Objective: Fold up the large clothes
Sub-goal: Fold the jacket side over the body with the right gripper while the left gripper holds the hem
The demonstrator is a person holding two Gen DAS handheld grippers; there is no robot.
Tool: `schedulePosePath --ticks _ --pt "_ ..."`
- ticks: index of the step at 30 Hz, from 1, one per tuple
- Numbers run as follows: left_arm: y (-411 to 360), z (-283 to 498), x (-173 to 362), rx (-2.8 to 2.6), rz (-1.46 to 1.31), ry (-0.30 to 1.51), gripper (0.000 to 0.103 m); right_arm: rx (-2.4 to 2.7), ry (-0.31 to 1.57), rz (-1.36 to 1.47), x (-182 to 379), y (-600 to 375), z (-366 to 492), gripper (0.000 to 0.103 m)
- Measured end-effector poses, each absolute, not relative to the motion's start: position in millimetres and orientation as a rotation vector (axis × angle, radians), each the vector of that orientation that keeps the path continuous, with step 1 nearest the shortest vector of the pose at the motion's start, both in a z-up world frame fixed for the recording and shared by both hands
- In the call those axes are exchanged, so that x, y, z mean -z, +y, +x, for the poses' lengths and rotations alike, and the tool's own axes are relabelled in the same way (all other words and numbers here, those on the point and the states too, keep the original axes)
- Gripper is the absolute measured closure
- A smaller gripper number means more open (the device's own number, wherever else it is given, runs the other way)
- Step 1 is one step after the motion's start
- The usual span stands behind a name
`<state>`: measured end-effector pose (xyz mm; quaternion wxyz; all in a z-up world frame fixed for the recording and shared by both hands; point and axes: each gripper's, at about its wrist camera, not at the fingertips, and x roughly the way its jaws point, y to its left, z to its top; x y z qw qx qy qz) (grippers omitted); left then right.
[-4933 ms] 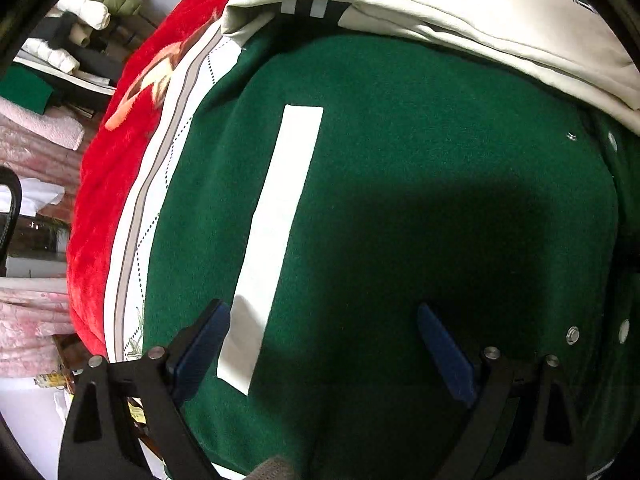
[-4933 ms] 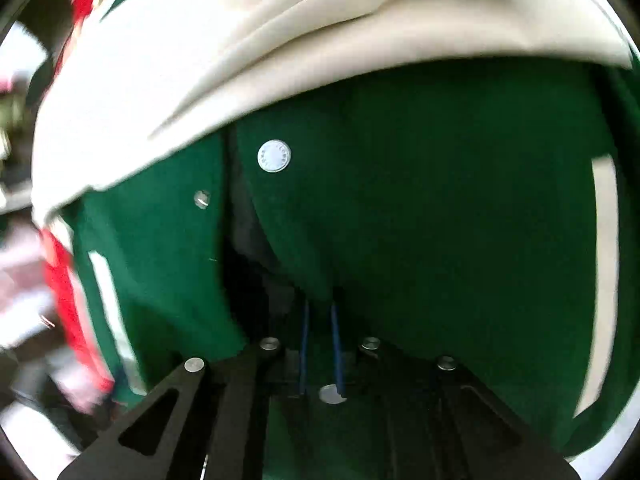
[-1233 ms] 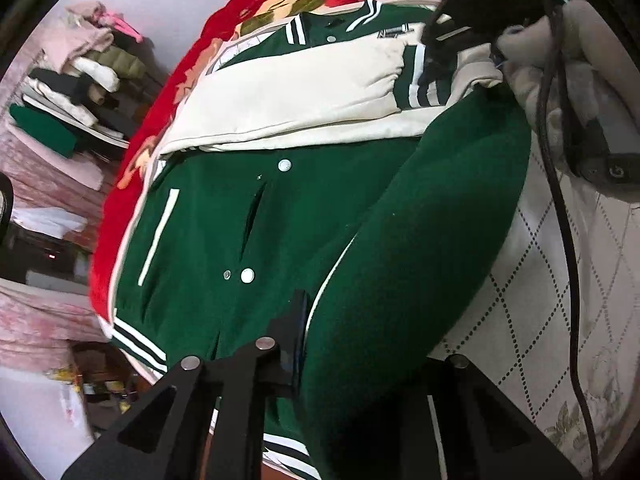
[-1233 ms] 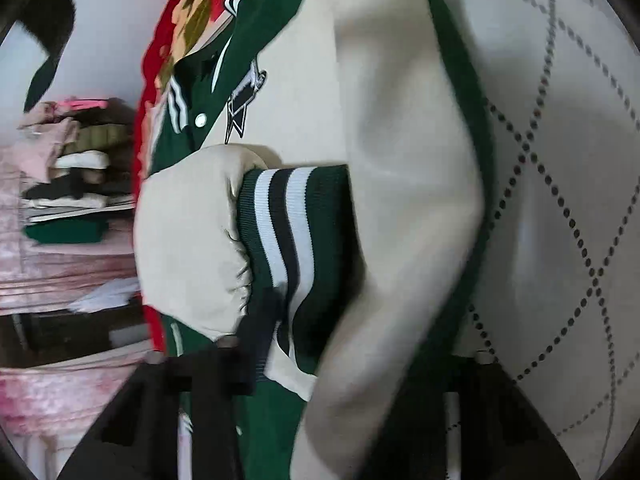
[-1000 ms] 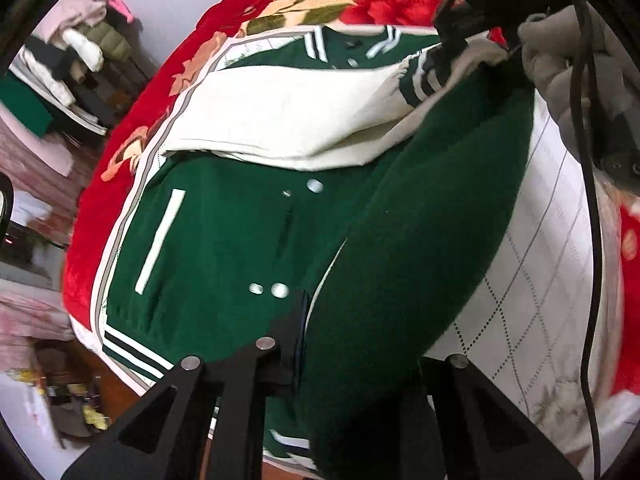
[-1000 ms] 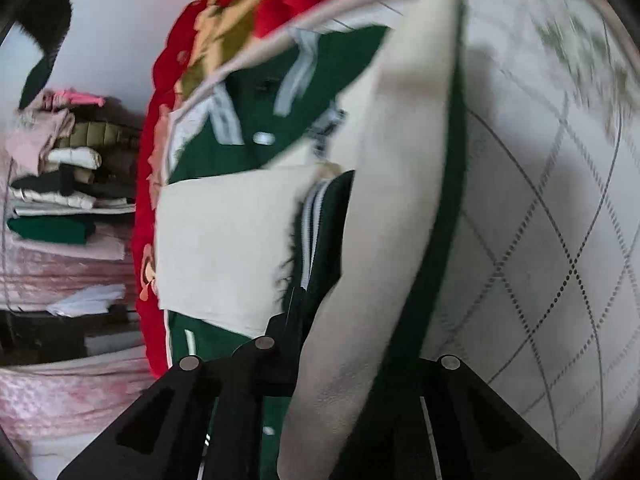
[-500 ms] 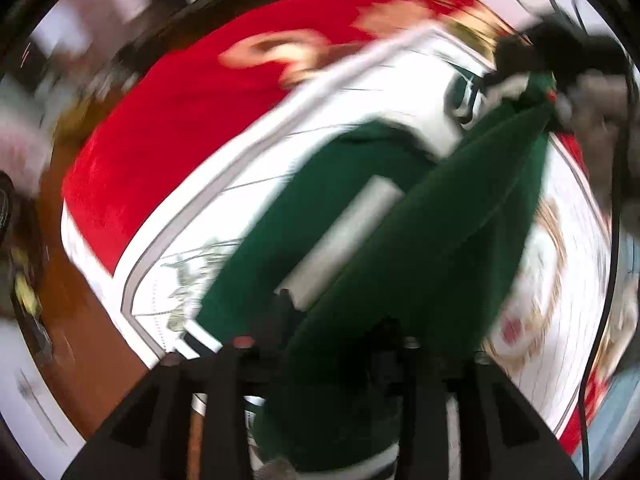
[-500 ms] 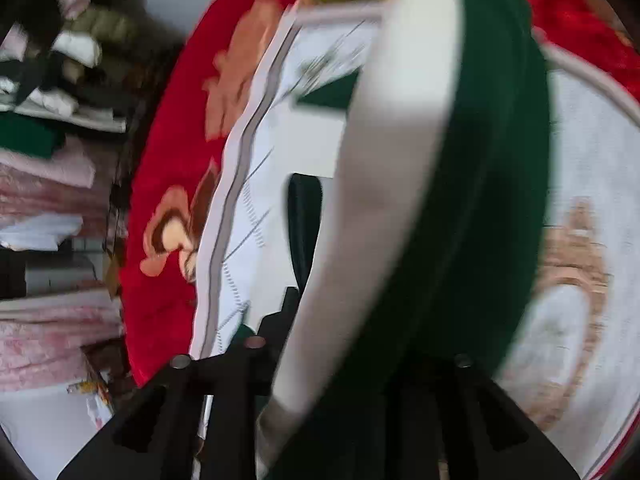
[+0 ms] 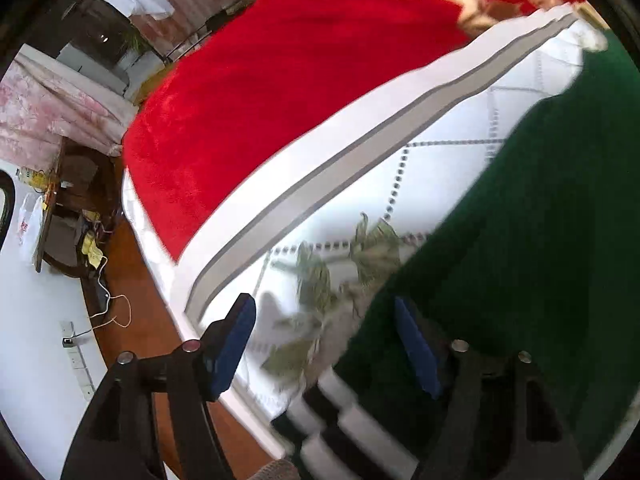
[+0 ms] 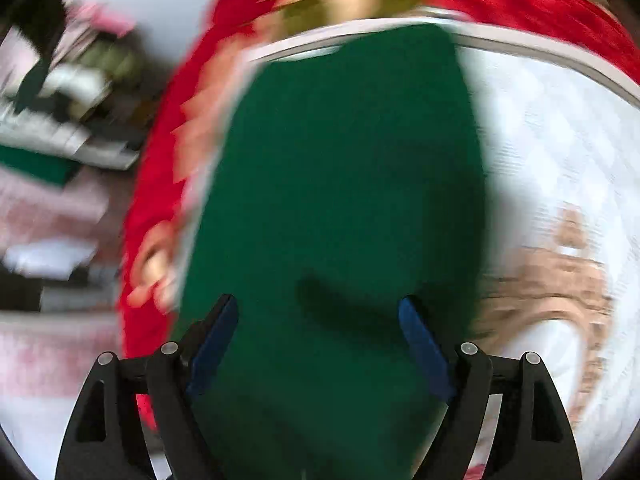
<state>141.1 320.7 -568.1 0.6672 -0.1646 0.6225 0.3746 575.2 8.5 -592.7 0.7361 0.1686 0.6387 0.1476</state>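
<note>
Green wool of the jacket (image 10: 344, 200) is seen lying flat on the white quilted bed cover (image 10: 560, 152), folded lengthwise into a long narrow band that runs from near to far. It is judged to have been laid there so that the next fold, end to end, can be made on an even base. The striped hem rib (image 9: 340, 412) lies at the near edge of the bed, just inside the grey border band of the cover (image 9: 320, 184), with the red blanket (image 9: 280, 80) beyond it to the left.

The left claw (image 9: 324, 348) is held apart above the hem corner; its right pad is over the green cloth and its left pad over bare cover, and nothing is pressed. The right claw (image 10: 320, 344) is likewise spread wide above the middle of the band, with cloth seen below it but not clamped. Both views are blurred, so contact with the fabric cannot be told for certain.

Compared with a second ago, the hanging fold of green and cream cloth is no longer gripped: the jaws of both claws have just been opening, and the garment has been released. The cream sleeves and snap front, visible then, are now covered by the folded-over half.
</note>
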Motion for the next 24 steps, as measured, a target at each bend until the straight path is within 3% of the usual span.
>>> schedulePosePath --ticks 3,7,8,9,11,13,17,24 --pt "331 150 573 -0.859 -0.391 1.392 0.031 -0.247 1.436 0.579 641 -50 587 0.019" --pt "329 157 571 -0.851 -0.356 1.404 0.032 -0.384 1.441 0.816 693 -53 596 0.017" --pt "327 158 572 -0.850 -0.340 1.407 0.032 -0.401 1.400 0.819 693 -50 596 0.021" --pt "326 160 572 -0.849 -0.315 1.410 0.032 -0.426 1.367 0.802 690 -44 596 0.031" --pt "323 162 569 -0.854 -0.281 1.415 0.033 -0.444 1.345 0.775 688 -33 592 0.068" --pt "320 165 565 -0.855 -0.259 1.418 0.033 -0.432 1.310 0.854 683 -45 581 0.081" --pt "310 170 544 -0.827 -0.279 1.386 0.033 -0.312 1.254 0.902 661 -80 550 0.084" --pt "276 164 494 -0.703 -0.411 1.301 0.033 0.164 1.223 0.915 613 -240 395 0.083"
